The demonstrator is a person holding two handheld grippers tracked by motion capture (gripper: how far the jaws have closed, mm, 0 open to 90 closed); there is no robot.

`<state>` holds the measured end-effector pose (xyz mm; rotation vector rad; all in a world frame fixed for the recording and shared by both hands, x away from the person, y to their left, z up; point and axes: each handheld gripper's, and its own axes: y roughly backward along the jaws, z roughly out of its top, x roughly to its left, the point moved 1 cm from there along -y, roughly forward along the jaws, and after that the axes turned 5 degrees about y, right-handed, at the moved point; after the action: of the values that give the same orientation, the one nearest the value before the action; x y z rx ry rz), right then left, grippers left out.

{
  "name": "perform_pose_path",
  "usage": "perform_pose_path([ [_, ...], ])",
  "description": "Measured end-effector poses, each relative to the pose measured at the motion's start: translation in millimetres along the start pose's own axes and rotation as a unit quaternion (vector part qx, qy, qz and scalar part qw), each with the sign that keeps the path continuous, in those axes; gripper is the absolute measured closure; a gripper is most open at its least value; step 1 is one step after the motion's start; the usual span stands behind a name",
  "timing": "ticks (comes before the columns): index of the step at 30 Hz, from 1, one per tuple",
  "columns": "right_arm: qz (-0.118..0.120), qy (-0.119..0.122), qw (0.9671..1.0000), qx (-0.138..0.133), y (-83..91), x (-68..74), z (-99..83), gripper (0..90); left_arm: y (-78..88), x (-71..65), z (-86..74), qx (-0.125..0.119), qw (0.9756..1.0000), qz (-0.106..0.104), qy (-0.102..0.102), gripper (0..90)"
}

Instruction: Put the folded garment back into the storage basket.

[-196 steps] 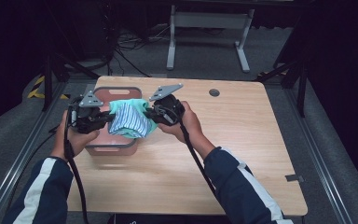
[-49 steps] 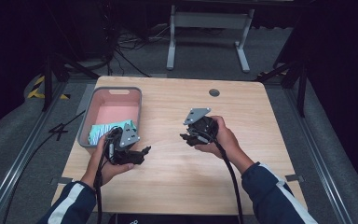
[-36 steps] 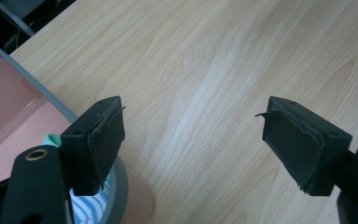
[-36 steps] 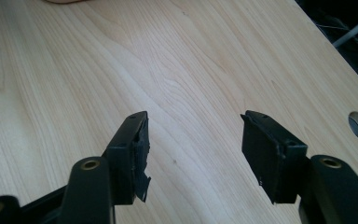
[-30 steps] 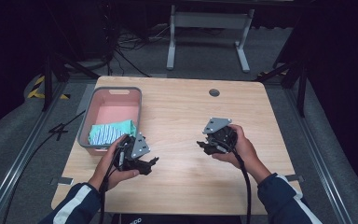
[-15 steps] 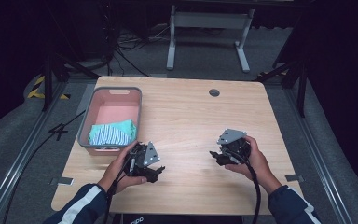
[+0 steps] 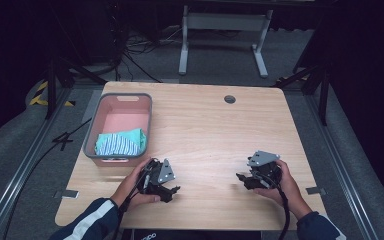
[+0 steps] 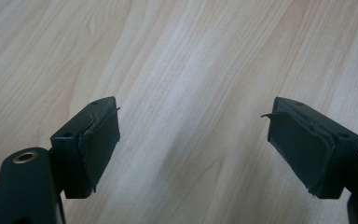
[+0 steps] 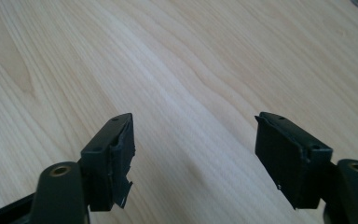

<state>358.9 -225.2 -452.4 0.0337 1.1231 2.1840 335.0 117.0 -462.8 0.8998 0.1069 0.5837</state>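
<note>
I find no legible text, label, brand or number on the table point(image 7: 200, 130), the bin point(image 7: 92, 137) or either gripper.

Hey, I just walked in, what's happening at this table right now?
A person sits at a wooden table with a handheld claw in each hand. The left claw and the right claw are both near the person's edge of the table, and each claw's own view shows its jaws spread apart over bare wood with nothing between them. A striped blue-green cloth lies folded in the pink bin at the table's left side. Neither claw touches it.
</note>
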Motion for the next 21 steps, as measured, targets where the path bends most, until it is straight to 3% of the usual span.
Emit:
perform_pose_path([
  [3, 0.002, -0.017, 0.9998, -0.003, 2.1, -1.6, -11.6, 28.6, -3.8, -2.9, -4.7, 0.004, 0.9999, -0.007, 0.006, 17.1],
  [5, 0.001, -0.027, 0.9996, -0.002, 3.2, -3.1, -19.6, 28.5, -6.4, -2.1, -7.2, 0.002, 0.9995, -0.029, 0.013, 17.2],
  [6, 0.003, -0.033, 0.9995, -0.001, 4.0, -3.3, -22.0, 28.4, -8.0, -2.9, -8.8, 0.008, 0.9989, -0.037, 0.026, 17.1],
  [12, 0.004, -0.053, 0.9985, -0.014, 7.7, -6.0, -41.9, 28.2, -12.8, -2.4, -13.0, 0.001, 0.9978, -0.051, 0.041, 16.9],
  [16, 0.007, -0.072, 0.9972, -0.022, 9.2, -6.7, -58.6, 27.2, -16.2, 2.2, -19.9, -0.014, 0.9935, -0.072, 0.087, 15.0],
  [21, 0.022, -0.107, 0.9935, -0.033, 12.1, -8.2, -74.9, 23.8, -17.3, 3.3, -23.7, -0.030, 0.9931, -0.076, 0.084, 12.8],
])
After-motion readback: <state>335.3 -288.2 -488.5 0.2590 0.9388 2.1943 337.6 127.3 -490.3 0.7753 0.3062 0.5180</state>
